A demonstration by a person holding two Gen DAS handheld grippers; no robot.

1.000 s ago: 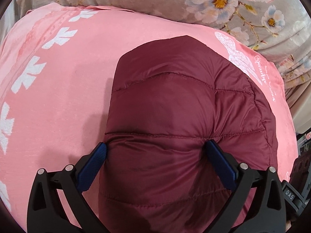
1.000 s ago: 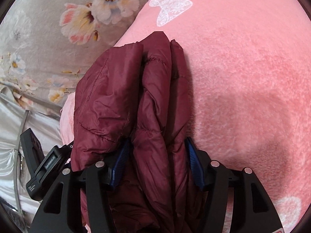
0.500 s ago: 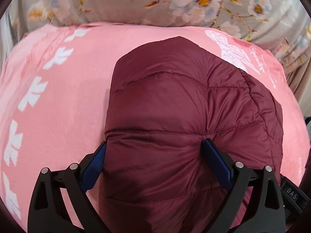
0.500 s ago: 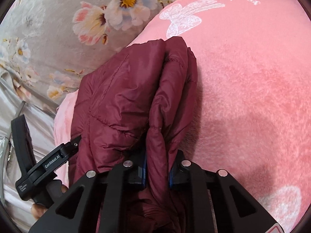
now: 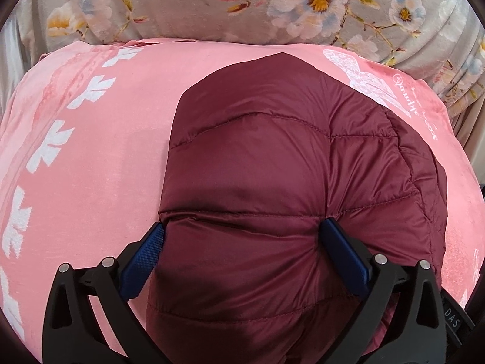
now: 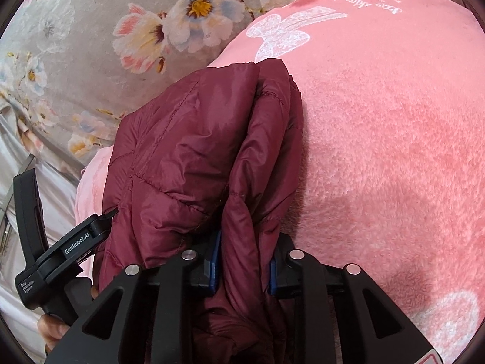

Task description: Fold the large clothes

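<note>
Surface: pink fleece blanket [image 5: 100, 163] w/ white leaf and butterfly prints, spread under both tongs. Beyond its far edge, ahead of the tongs: grey floral bedsheet [image 5: 188, 9]. Pale satin-like fabric at far left of right-wrist view, behind the left unit. Room otherwise not visible.

Task item: maroon quilted puffer jacket [image 5: 272, 182], folded into a compact bundle, lying on the blanket directly ahead of and between both tongs.

Left tongs [image 5: 242, 236]: jaws set wide, blue pads against both flanks of the jacket bundle, fabric bulging between them; clenched on the jacket. Right tongs [image 6: 242, 261]: jaws narrow, a bunched fold of the jacket [image 6: 206, 157] pinched between the blue pads; jaws easing apart at this moment, fold between them.

Changes vs earlier frames:
- Right tongs: was wide around the bundle edge 1 s ago, then clamped tight on a thin fold; gap now slightly larger than at that clamp.
- Left tongs: grip unchanged; view tilted so more bedsheet shows ahead.
- Jacket edge on right side drawn up into a ridge.

Writing: "GenRobot.AI" on the left unit's body [image 6: 77, 242], seen left of right tongs; small label below it, illegible. "DAS" on a black part at right edge of left-wrist view. White cursive script on blanket near the butterfly, not legible.
</note>
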